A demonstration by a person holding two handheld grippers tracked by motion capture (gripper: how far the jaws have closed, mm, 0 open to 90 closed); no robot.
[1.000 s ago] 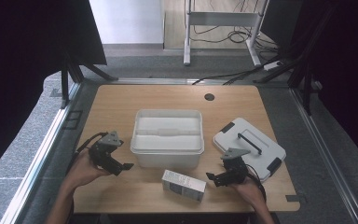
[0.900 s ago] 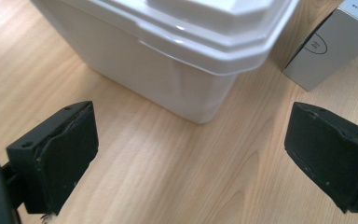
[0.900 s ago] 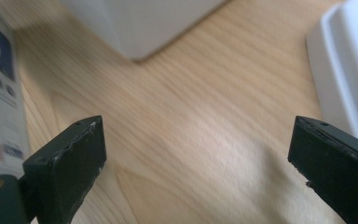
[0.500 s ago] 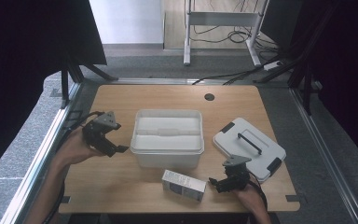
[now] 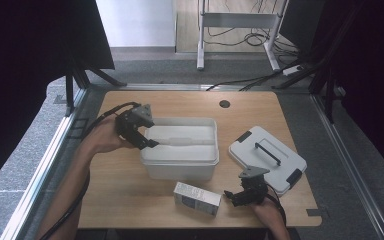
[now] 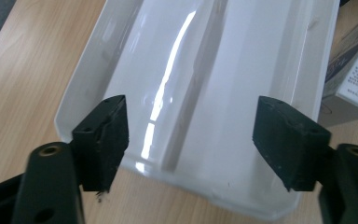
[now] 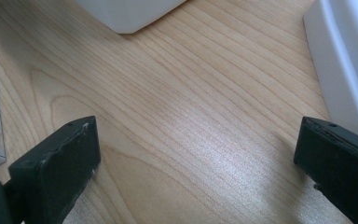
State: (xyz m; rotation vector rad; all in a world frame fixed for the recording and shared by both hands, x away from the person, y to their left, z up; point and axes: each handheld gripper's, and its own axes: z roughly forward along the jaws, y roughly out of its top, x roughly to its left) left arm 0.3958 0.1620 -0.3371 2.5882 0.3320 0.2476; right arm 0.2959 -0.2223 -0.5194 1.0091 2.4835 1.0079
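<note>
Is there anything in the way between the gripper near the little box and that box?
Nothing visible. The right hand-held gripper sits open just right of the small box, with bare table between them. The white tub and its lid lie off to the sides.

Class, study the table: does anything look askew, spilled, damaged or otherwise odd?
Nothing is spilled or damaged. The white lid is off the white bin, lying flat but turned at an angle on the table to its right. The small box in front also lies slightly askew.
</note>
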